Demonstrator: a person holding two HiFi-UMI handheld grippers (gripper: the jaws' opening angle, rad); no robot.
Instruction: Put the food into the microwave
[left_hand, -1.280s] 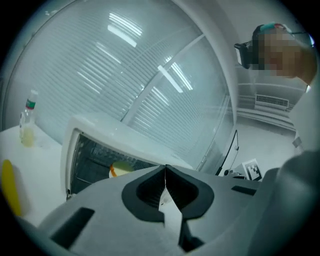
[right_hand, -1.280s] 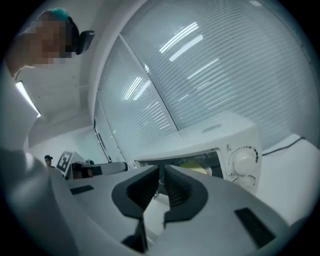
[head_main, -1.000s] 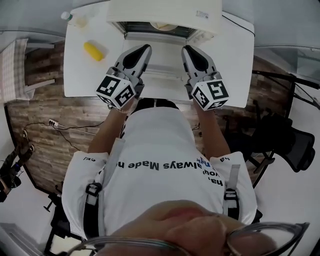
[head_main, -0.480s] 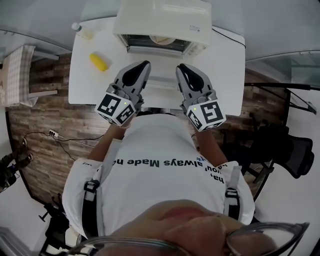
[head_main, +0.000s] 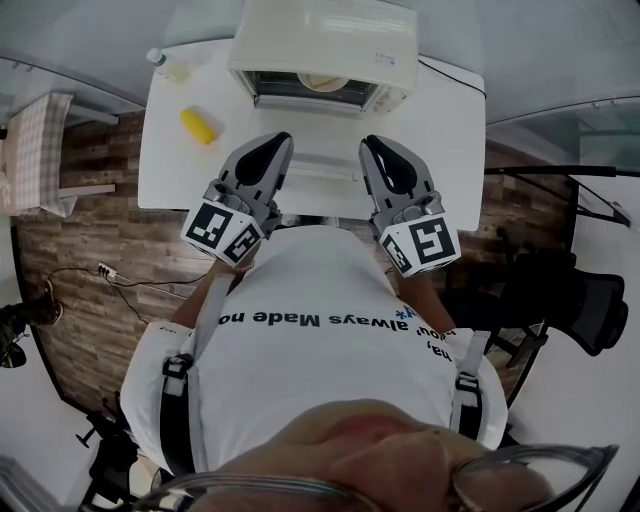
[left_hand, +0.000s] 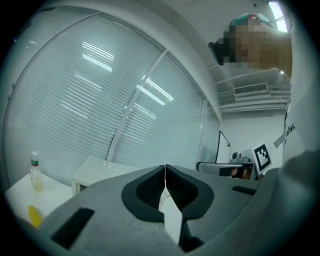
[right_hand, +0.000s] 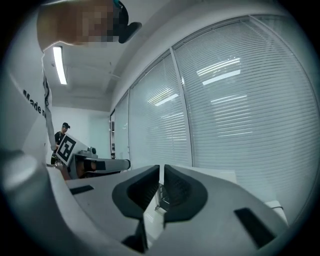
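The cream microwave (head_main: 325, 40) stands at the back of the white table (head_main: 450, 130), its mouth facing me with a pale dish of food (head_main: 323, 82) inside. A yellow piece of food (head_main: 198, 126) lies on the table to the left, also low in the left gripper view (left_hand: 34, 216). My left gripper (head_main: 276, 142) and right gripper (head_main: 371, 145) are held side by side near my chest, short of the microwave, tilted upward. Both are shut with nothing between their jaws (left_hand: 165, 168) (right_hand: 161, 168).
A small clear bottle (head_main: 163, 62) stands at the table's back left corner. A dark office chair (head_main: 580, 290) is at the right on the wood floor. Cables (head_main: 120, 262) lie on the floor at left. Window blinds (left_hand: 100, 90) fill the wall behind the table.
Both grippers have drawn back a little from the microwave toward my body and stay shut. The head view has shifted slightly; the things on the table have not moved.
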